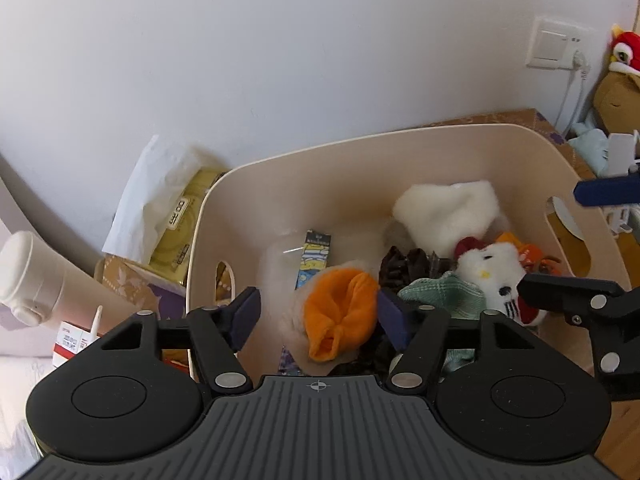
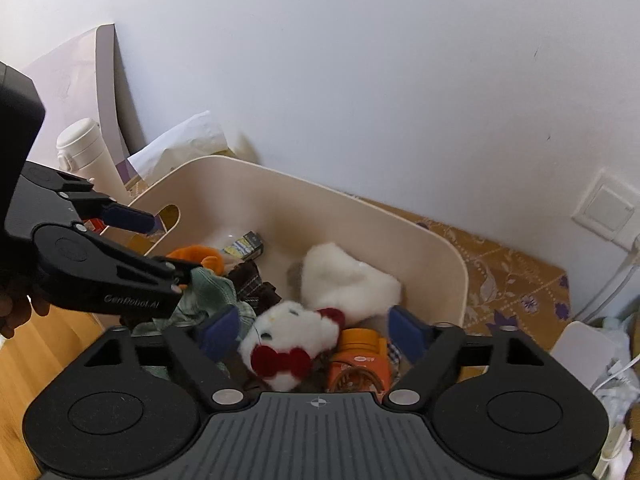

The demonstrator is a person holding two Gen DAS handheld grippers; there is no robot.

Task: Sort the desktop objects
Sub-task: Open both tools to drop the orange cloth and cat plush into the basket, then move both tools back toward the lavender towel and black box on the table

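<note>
A cream storage bin (image 1: 400, 136) (image 2: 360, 208) holds soft toys and small items. My left gripper (image 1: 320, 316) is open above the bin, its jaws either side of an orange plush piece (image 1: 340, 312) without closing on it. My right gripper (image 2: 316, 332) is open over a white Hello Kitty plush with a red bow (image 2: 292, 340) (image 1: 496, 276). A fluffy white plush (image 2: 344, 276) (image 1: 444, 208), a green cloth (image 1: 440, 292) (image 2: 208, 292), a dark brown item (image 1: 400, 260), an orange container (image 2: 360, 356) and a small printed box (image 1: 314, 256) (image 2: 246, 246) lie inside.
A tissue pack (image 1: 176, 208) and a white thermos (image 1: 32, 276) (image 2: 80, 148) stand left of the bin. A patterned brown cloth (image 2: 500, 272) covers the surface on the right. A wall socket (image 1: 556, 44) with a cable is at right. The left gripper (image 2: 128, 248) shows in the right wrist view.
</note>
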